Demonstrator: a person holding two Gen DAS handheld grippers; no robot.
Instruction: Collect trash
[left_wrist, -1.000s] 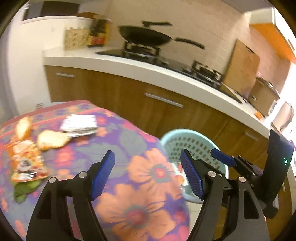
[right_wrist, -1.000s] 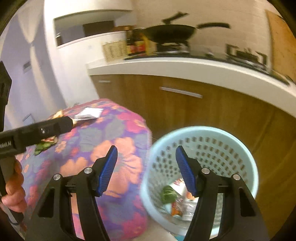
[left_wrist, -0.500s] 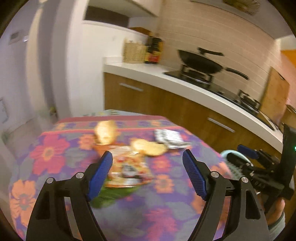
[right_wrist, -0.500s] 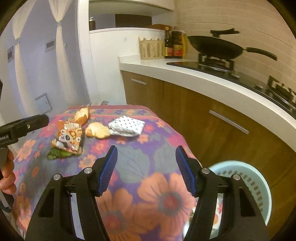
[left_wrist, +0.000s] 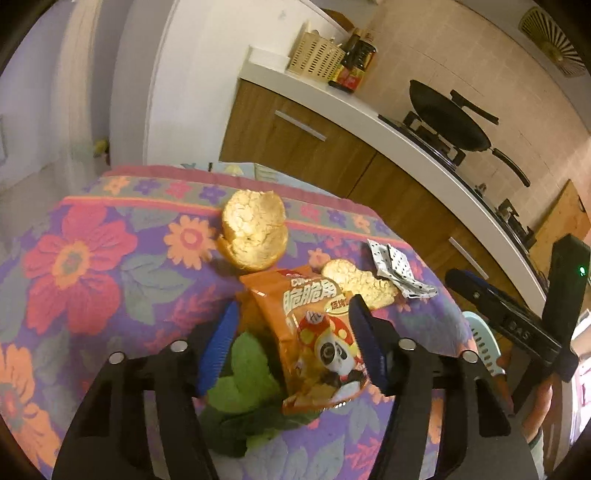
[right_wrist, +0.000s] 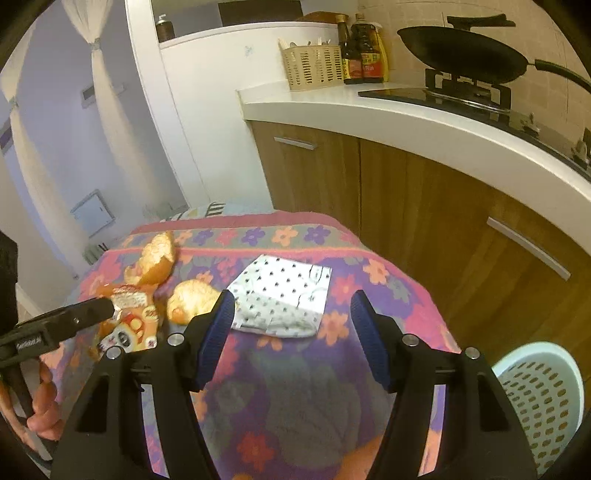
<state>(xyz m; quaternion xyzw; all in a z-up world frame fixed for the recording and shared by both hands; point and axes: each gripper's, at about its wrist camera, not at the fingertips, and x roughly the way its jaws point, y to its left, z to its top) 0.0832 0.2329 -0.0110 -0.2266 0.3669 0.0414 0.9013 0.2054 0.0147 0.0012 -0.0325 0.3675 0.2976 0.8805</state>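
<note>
Left wrist view: the left gripper (left_wrist: 291, 332) has just been closing, jaws still spread, the orange snack bag (left_wrist: 314, 339) between them on the floral cloth (left_wrist: 81, 258), untouched; 2 bread pieces lie beyond.

Right wrist view: the right gripper (right_wrist: 291, 334) stands spread near the dotted wrapper (right_wrist: 284, 295); the basket (right_wrist: 543, 398) sits right.

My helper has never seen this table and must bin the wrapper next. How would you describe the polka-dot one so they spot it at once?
On the flowered purple tablecloth, look at the side nearest the wooden kitchen cabinets. There lies a flat, folded white wrapper with small dark dots, just right of a pale bread piece. It is the only white, dotted thing there.
</note>
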